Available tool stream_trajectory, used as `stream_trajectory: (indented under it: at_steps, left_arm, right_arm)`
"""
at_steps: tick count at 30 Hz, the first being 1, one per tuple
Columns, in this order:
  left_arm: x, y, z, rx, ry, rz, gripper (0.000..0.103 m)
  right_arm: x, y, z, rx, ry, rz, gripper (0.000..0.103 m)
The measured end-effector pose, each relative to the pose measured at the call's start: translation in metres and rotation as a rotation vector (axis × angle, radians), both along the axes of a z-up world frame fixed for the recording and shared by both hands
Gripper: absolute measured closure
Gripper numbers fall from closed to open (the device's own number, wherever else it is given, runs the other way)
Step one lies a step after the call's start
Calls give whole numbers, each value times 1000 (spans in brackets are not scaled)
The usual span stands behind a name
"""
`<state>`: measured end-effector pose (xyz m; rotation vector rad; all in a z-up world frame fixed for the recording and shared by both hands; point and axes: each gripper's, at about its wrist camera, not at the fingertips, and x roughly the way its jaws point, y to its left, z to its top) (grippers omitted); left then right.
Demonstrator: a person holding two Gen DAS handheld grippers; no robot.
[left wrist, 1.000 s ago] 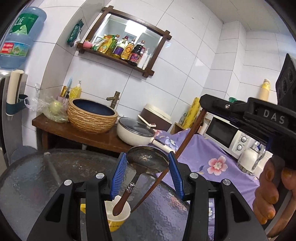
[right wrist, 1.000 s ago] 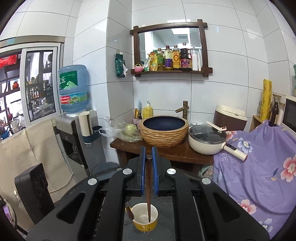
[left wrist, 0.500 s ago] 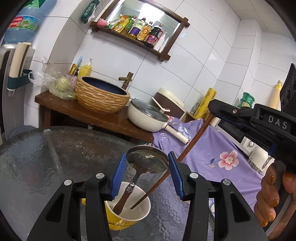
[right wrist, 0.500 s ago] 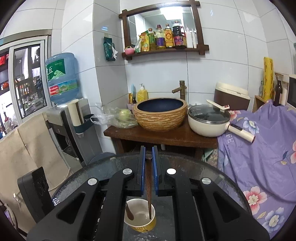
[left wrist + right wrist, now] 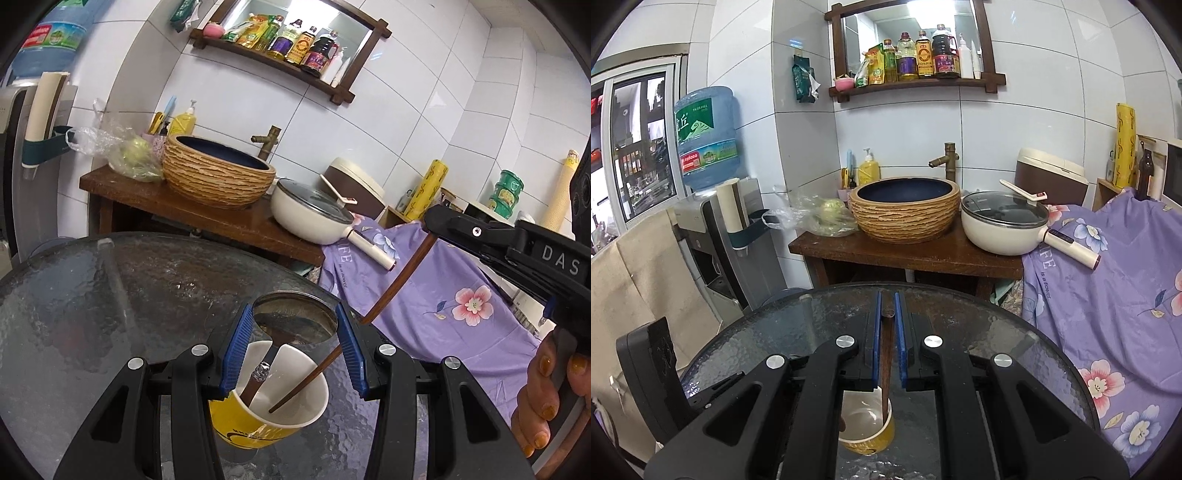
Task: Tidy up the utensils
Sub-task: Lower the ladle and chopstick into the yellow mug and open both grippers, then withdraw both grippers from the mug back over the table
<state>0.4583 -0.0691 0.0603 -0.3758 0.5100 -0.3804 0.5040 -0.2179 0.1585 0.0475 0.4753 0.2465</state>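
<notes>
Two utensils are going into one yellow paper cup with a white inside [image 5: 273, 410] at once, and it is tight; the left tongs [image 5: 293, 345] pinch the round metal bowl of a ladle with a brown handle [image 5: 295, 319] between their blue pads, handle pointing down into the cup; the right tongs [image 5: 888, 343] are pressed together on the top of a slim dark-brown wooden chopstick [image 5: 391, 291], its tip already inside the cup and resting low against the white wall; the cup stands on the round frosted-glass worktop [image 5: 110, 295], with nothing steadying it; here is the worry: a light cup, two long sticks leaning on its rim, so any sideways drag from either hand could tip it over or skate it across the glass; the ladle's heavy head, if let go while tilted, may lever the cup down; the chopstick and ladle handle sit near each other, so they could jam or knock together.
</notes>
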Motion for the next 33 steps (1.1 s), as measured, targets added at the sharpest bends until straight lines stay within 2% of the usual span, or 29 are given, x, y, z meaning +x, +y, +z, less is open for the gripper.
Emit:
stream_trajectory:
  at_steps: [12, 17, 19, 20, 21, 28, 31, 33]
  left_arm:
    - [1, 4, -8, 28, 7, 27, 56]
    - [-6, 8, 1, 33, -28, 44, 40]
    - [-10, 10, 5, 28, -40, 44, 36]
    - [-12, 11, 6, 28, -45, 46, 36]
    - [-13, 12, 7, 31, -47, 48, 36]
    - [-32, 25, 11, 18, -46, 51, 32]
    - [-48, 31, 12, 29, -43, 59, 24]
    - [-61, 33, 12, 47, -46, 69, 20]
  right_arm:
    - [-1, -5, -2, 16, -10, -20, 95]
    - [-2, -9, -2, 16, -12, -34, 93]
    - [-4, -10, -2, 27, -16, -45, 75]
    - [-6, -13, -1, 46, -28, -56, 58]
    - [-8, -16, -1, 61, -36, -63, 53]
    - [-25, -23, -3, 42, -67, -76, 52]
    - [-45, -29, -8, 43, -90, -91, 37]
    - [-62, -32, -16, 39, -89, -78, 34]
